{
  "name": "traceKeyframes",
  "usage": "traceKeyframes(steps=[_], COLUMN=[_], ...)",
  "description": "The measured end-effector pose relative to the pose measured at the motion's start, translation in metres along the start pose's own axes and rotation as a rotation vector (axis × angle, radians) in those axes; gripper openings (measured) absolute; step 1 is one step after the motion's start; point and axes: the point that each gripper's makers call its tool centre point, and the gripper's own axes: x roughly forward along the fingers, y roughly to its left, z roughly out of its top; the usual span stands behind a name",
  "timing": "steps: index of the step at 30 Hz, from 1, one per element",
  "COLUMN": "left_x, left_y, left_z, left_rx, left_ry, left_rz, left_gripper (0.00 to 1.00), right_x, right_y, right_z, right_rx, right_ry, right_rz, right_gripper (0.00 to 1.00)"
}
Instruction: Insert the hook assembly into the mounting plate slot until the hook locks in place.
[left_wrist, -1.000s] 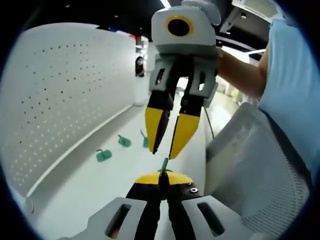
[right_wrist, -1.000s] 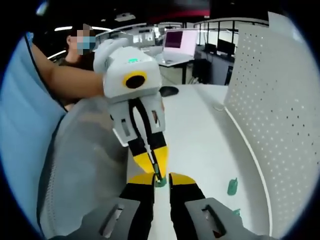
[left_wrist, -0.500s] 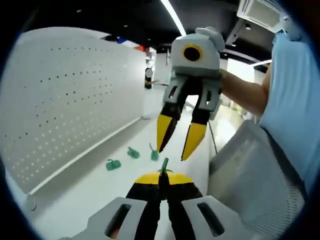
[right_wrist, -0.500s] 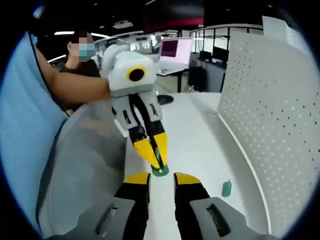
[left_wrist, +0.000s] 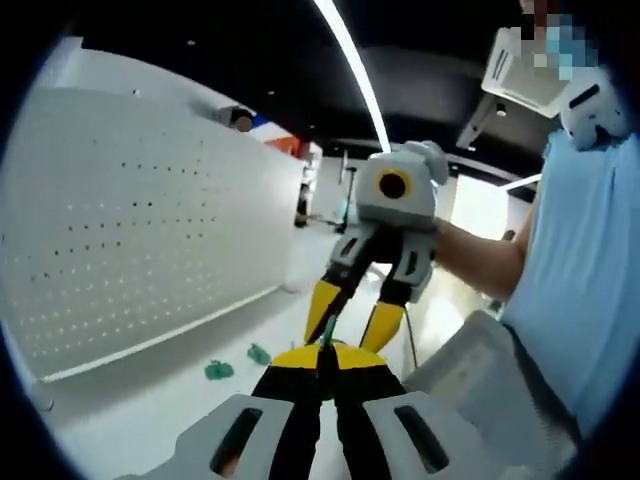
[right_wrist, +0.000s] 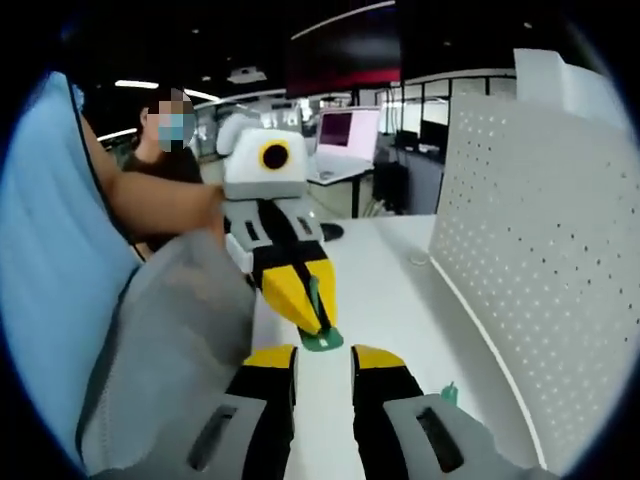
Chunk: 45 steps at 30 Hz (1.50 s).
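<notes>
we judge the step in hand to be carrying the hook to the board: the left gripper (right_wrist: 308, 318), at centre frame in the right gripper view, is clamped on the green hook assembly (right_wrist: 320, 335), held aloft over the white table (right_wrist: 400, 300), with nothing yet inserted. the right gripper (left_wrist: 350, 325), mid-frame in the left gripper view, stands with jaws apart and empty just beyond the hook. next we expect a turn toward the perforated mounting plate (left_wrist: 130, 230) at left, lining the hook up with a slot; spare green hooks (left_wrist: 219, 371) lie at lower left.
</notes>
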Motion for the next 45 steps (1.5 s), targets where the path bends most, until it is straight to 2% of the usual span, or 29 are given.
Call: traceKeyframes(steps=[7, 14, 24, 28, 40, 45], left_x=[-0.003, -0.004, -0.005, -0.007, -0.008, -0.007], left_y=[-0.003, -0.006, -0.012, -0.014, -0.020, -0.024], left_z=[0.019, 0.029, 0.035, 0.041, 0.044, 0.043], left_rx=[-0.057, -0.088, -0.102, -0.118, -0.128, -0.098], left_ry=[-0.101, -0.160, -0.192, -0.224, -0.235, -0.196], left_rz=[-0.027, -0.053, -0.095, -0.115, -0.143, -0.154], left_gripper=[0.03, 0.03, 0.03, 0.03, 0.03, 0.03], right_x=[-0.004, -0.005, -0.010, -0.014, -0.017, -0.018], right_y=[0.000, 0.000, 0.006, 0.007, 0.012, 0.016], right_z=[0.018, 0.026, 0.036, 0.042, 0.047, 0.045], right_rx=[0.004, 0.007, 0.003, 0.015, -0.008, -0.021], right_ry=[-0.078, -0.121, -0.189, -0.230, -0.267, -0.258], right_rz=[0.005, 0.011, 0.051, 0.061, 0.087, 0.100], right_gripper=[0.19, 0.18, 0.17, 0.17, 0.16, 0.15])
